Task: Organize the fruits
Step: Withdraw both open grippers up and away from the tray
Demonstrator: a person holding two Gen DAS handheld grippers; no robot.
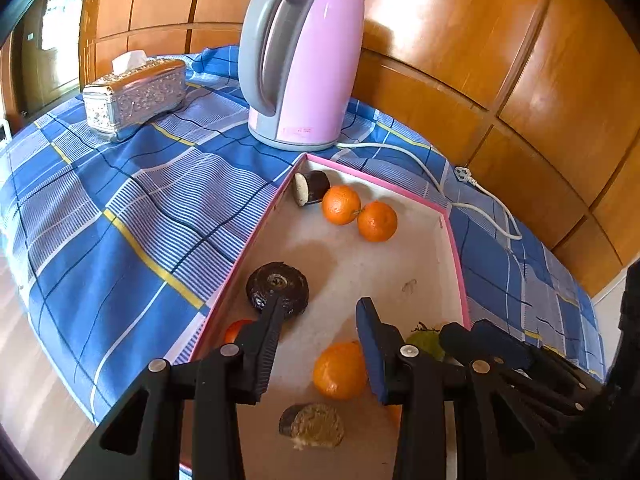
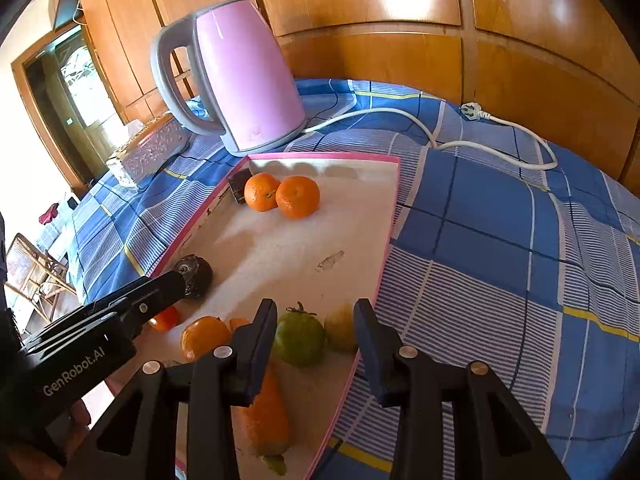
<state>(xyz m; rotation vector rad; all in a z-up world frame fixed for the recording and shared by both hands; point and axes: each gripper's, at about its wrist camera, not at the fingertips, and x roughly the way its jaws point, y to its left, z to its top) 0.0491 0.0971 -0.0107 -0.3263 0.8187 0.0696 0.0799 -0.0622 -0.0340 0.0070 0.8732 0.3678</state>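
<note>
Nearest my left camera, a cut brown piece (image 1: 314, 426) with a pale face lies on the tray floor, just short of the left gripper (image 1: 320, 308). Its jaws stand apart with nothing between the pads; I read it as open and empty. It is pitched steeply down over the near half of the pink-rimmed tray (image 1: 256, 232). An orange (image 1: 338, 370) sits just inside the right finger (image 1: 370, 344), and I cannot tell whether they touch. A dark round fruit (image 1: 277, 286) lies at the tip of the left finger, against the tray's left wall.

From the right camera, the right gripper (image 2: 316, 312) is likewise tilted down, jaws parted and holding nothing. A green fruit (image 2: 300, 338) and a yellowish fruit (image 2: 340, 328) lie beyond and between its fingers, close to the tray's right rim. A carrot (image 2: 266, 420) lies lower, partly hidden by the left finger. I see the left gripper's body entering from the left, over a small red fruit (image 2: 166, 319).

Two oranges (image 2: 282, 194) rest touching at the far end of the tray, beside a dark cut piece (image 2: 239, 190) in the far left corner. A pink kettle (image 2: 244, 76), its white cord (image 2: 440, 144) and a silver tissue box (image 1: 136, 98) stand on the blue checked cloth (image 2: 500, 240) beyond.
</note>
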